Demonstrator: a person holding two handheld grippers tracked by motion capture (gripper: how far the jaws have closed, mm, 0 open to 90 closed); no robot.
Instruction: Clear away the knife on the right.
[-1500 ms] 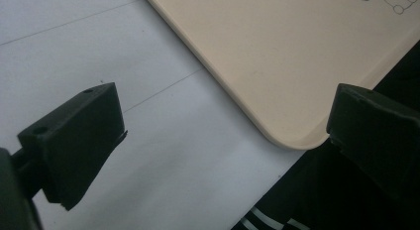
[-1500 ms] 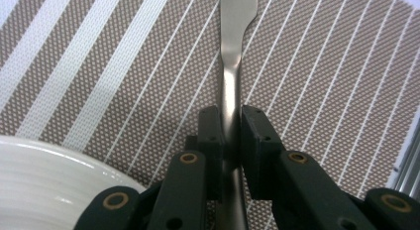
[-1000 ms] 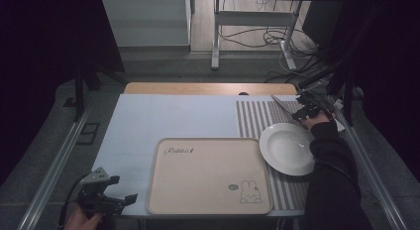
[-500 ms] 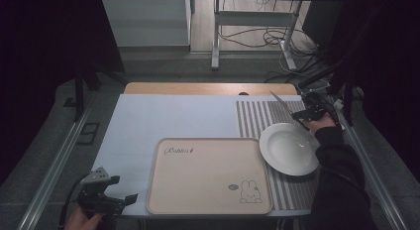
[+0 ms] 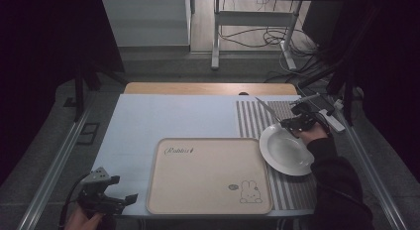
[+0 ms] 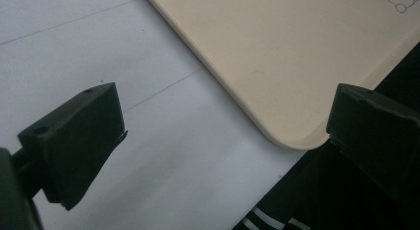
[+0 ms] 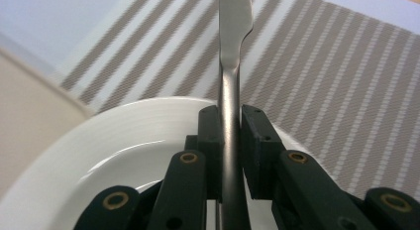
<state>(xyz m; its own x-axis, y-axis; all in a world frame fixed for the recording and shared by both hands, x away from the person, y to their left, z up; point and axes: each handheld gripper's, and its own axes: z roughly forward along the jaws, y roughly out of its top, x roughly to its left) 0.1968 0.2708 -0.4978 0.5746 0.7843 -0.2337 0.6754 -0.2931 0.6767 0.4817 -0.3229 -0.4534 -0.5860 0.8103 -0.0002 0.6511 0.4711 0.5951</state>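
On the tabletop, the tray lies just left of the white plate. Above the plate's far rim, the right hand-held gripper clamps a knife pointing away over the striped mat. The left hand-held gripper gapes empty by the tray's near corner.

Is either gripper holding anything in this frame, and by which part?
The right gripper clamps a metal knife by its handle, blade pointing away over the striped placemat. The left gripper is open and holds nothing.
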